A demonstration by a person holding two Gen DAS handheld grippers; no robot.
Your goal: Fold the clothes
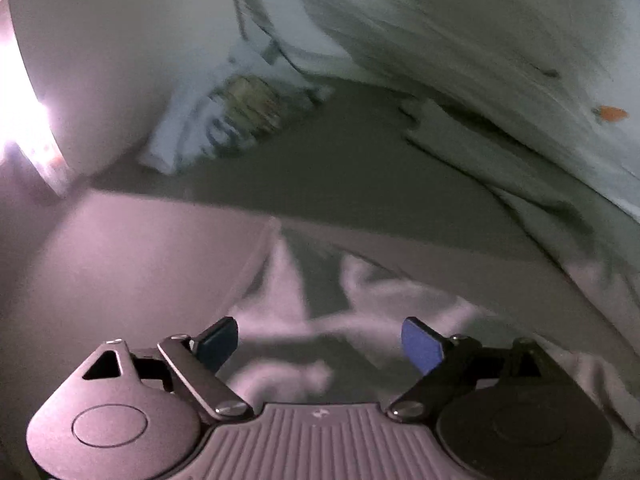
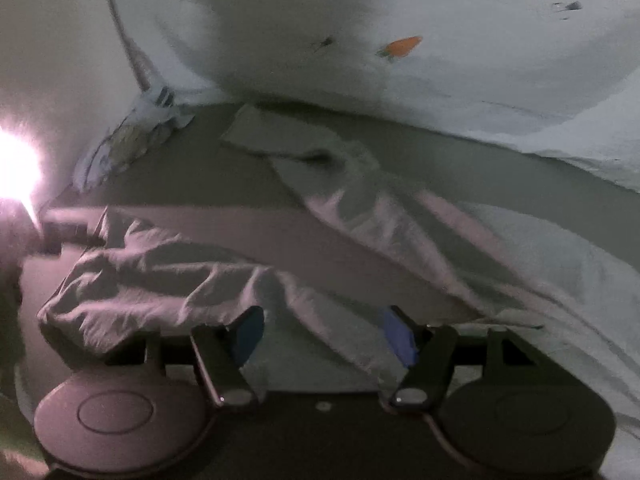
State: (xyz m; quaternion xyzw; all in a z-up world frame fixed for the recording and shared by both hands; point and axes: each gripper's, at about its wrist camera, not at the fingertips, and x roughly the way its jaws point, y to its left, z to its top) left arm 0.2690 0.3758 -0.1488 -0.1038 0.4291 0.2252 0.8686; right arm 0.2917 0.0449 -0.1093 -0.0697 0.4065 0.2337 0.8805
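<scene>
Both grippers tilt downward over the bed. Left gripper (image 1: 320, 346) gapes wide, nothing pinched, above crumpled pale garment (image 1: 304, 320). Right gripper (image 2: 322, 336) is parted too, the garment (image 2: 168, 276) spreading toward ten o'clock beneath it; pillow (image 2: 400, 80) at twelve.

Both views are dim and grainy, with a purple-grey tint. A strong white glare (image 2: 16, 172) burns at the left edge of each picture and washes out what is around it. Motion blur smears the far bedding (image 1: 460, 32). The fisheye lens bends the edges, and the corners are black.
</scene>
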